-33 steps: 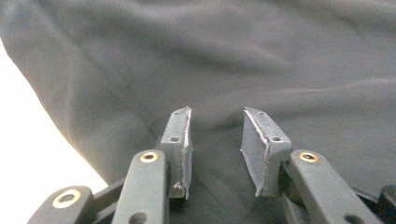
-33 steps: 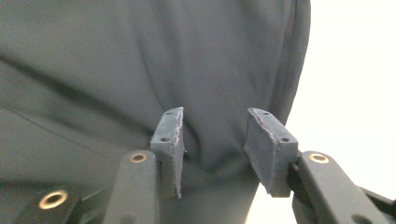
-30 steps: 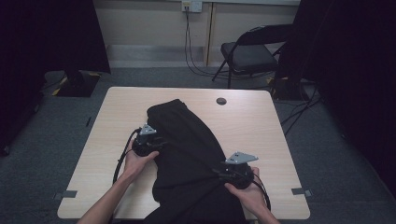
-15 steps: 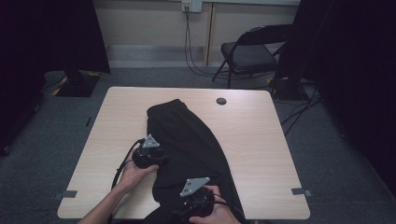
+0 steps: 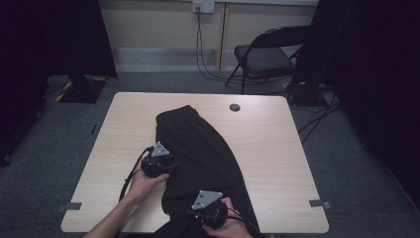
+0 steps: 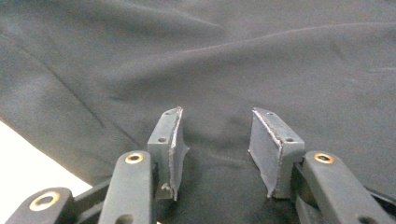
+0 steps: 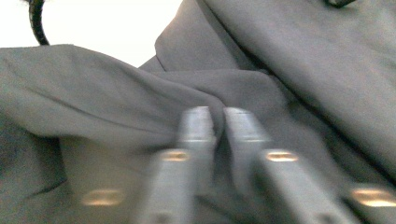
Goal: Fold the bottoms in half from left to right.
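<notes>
A black garment (image 5: 203,144) lies lengthwise across the light wooden table (image 5: 287,153), its lower end hanging over the front edge. My left gripper (image 5: 172,166) rests at the garment's left edge. Its jaws have just been opening and stand apart over smooth dark cloth (image 6: 233,56), with no pad pressing on it (image 6: 215,128). My right gripper (image 5: 196,214) sits near the front edge on the garment's lower part. Its jaws have just been closing, and they now pinch a raised fold of the cloth (image 7: 140,93) between the pads (image 7: 217,116).
A round cable hole (image 5: 235,107) sits at the table's far edge. A folding chair (image 5: 262,57) stands behind the table. The left gripper's cable (image 5: 130,179) loops over the bare wood to the left. Bare tabletop lies on both sides of the garment.
My right gripper moved left along the front edge from the garment's right side to its lower middle, and shut on a fold. The left gripper stayed almost still at the left edge.
</notes>
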A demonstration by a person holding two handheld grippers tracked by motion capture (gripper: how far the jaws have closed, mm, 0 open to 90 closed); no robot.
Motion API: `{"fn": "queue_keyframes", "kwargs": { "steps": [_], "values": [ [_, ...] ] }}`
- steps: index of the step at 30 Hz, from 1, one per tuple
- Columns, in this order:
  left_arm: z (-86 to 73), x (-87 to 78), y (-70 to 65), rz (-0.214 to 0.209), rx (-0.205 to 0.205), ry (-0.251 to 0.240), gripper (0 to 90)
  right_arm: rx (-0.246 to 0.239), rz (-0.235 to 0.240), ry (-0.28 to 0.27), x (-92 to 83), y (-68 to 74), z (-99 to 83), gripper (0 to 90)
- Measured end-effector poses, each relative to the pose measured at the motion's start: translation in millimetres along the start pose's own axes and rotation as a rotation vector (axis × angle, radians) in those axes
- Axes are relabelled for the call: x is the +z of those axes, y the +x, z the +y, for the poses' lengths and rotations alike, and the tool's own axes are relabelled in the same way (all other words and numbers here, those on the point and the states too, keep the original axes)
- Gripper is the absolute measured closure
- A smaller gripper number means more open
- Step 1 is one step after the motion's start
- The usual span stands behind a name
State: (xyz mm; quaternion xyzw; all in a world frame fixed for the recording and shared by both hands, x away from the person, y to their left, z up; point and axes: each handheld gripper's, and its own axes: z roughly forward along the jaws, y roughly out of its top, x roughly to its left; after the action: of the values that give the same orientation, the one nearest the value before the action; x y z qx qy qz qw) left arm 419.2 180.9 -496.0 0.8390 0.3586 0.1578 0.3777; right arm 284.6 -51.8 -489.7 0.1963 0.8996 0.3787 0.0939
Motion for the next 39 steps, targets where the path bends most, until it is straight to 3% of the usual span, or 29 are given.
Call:
{"fn": "queue_keyframes", "kwargs": {
  "steps": [2, 3, 4, 5, 6, 7, 8, 9, 10, 11, 13, 15, 16, 18, 19, 23, 27, 30, 31, 33, 35, 36, 37, 38, 39],
  "values": [
    [-0.1, -0.1, 0.4, -0.002, 0.003, 0.001, 55.0, 0.012, -0.012, -0.017, -6.9, -0.7, 0.2, 88.9],
    [-0.3, 0.0, 0.3, -0.004, 0.001, -0.002, 55.1, 0.042, 0.009, -0.031, -12.4, -3.7, 1.4, 88.9],
    [-0.3, 0.0, 0.3, -0.004, 0.001, -0.002, 55.2, 0.042, 0.009, -0.031, -12.4, -3.7, 1.4, 88.9],
    [-0.4, 0.1, 0.3, -0.004, -0.002, -0.002, 55.4, 0.089, 0.008, -0.081, -31.9, -10.6, 0.9, 88.9],
    [-0.2, 0.0, 0.5, -0.003, 0.002, -0.001, 55.4, 0.089, 0.008, -0.081, -31.9, -10.6, 0.9, 88.9],
    [-0.5, -0.2, 1.2, -0.005, 0.005, -0.003, 55.5, 0.115, -0.018, -0.106, -51.5, -18.0, -3.5, 88.9],
    [-0.5, -0.2, 1.2, -0.005, 0.005, -0.003, 55.9, 0.115, -0.018, -0.106, -51.5, -18.0, -3.5, 88.9],
    [-0.8, 0.3, 1.6, -0.006, -0.001, -0.011, 56.1, 0.153, -0.069, -0.109, -68.6, -27.8, -13.8, 88.9],
    [-0.8, 0.3, 1.6, -0.006, -0.001, -0.011, 56.1, 0.153, -0.069, -0.109, -68.6, -27.8, -13.8, 88.9],
    [-0.8, 0.0, 3.0, -0.005, 0.006, -0.006, 56.1, 0.193, -0.130, -0.104, -80.1, -38.7, -30.3, 88.9],
    [-1.2, 0.5, 3.9, -0.011, -0.008, -0.011, 56.3, 0.232, -0.193, -0.048, -84.3, -49.0, -44.9, 89.0],
    [-1.2, 0.6, 5.5, -0.007, -0.003, -0.013, 57.0, 0.296, -0.234, -0.032, -93.7, -59.7, -54.9, 89.0],
    [-1.5, 0.9, 5.9, -0.007, -0.006, -0.017, 57.1, 0.305, -0.265, -0.030, -99.2, -63.0, -57.9, 89.0],
    [-1.7, 1.1, 6.4, -0.006, -0.005, -0.018, 57.2, 0.319, -0.275, -0.031, -104.4, -65.7, -61.4, 89.0],
    [-1.8, 1.2, 6.9, -0.009, -0.008, -0.020, 57.2, 0.340, -0.299, -0.005, -111.2, -67.6, -70.5, 88.9],
    [-1.4, 1.6, 5.5, 0.001, -0.013, -0.020, 57.1, 0.330, -0.271, 0.010, -112.6, -64.9, -73.9, 86.3],
    [-1.9, 1.4, 5.9, 0.000, -0.009, -0.023, 57.0, 0.285, -0.177, -0.065, -107.5, -54.7, -55.6, 68.3],
    [-2.0, 1.6, 6.1, -0.001, -0.008, -0.024, 56.8, 0.283, -0.184, -0.098, -106.3, -58.3, -45.1, 66.0],
    [-1.9, 1.6, 6.4, -0.004, -0.008, -0.024, 56.8, 0.289, -0.175, -0.118, -100.8, -69.4, -34.5, 67.7],
    [-2.2, 1.6, 6.8, -0.009, -0.009, -0.027, 56.2, 0.282, -0.185, -0.120, -91.2, -81.5, -24.9, 68.7],
    [-2.1, 1.6, 6.7, -0.012, -0.011, -0.026, 54.7, 0.274, -0.166, -0.113, -75.3, -97.1, -14.2, 66.7],
    [-2.2, 1.7, 6.8, -0.015, -0.012, -0.027, 54.7, 0.274, -0.166, -0.113, -75.3, -97.1, -14.2, 66.7],
    [-2.7, 2.1, 6.6, -0.020, -0.022, -0.036, 53.6, 0.231, -0.212, -0.091, -56.7, -109.7, -5.3, 62.4],
    [-3.2, 1.9, 7.5, -0.027, -0.025, -0.038, 53.6, 0.231, -0.212, -0.091, -56.7, -109.7, -5.3, 62.4],
    [-3.9, 1.7, 8.7, -0.033, -0.028, -0.044, 53.4, 0.288, -0.217, -0.064, -34.7, -123.6, -3.3, 61.0]
  ]
}}
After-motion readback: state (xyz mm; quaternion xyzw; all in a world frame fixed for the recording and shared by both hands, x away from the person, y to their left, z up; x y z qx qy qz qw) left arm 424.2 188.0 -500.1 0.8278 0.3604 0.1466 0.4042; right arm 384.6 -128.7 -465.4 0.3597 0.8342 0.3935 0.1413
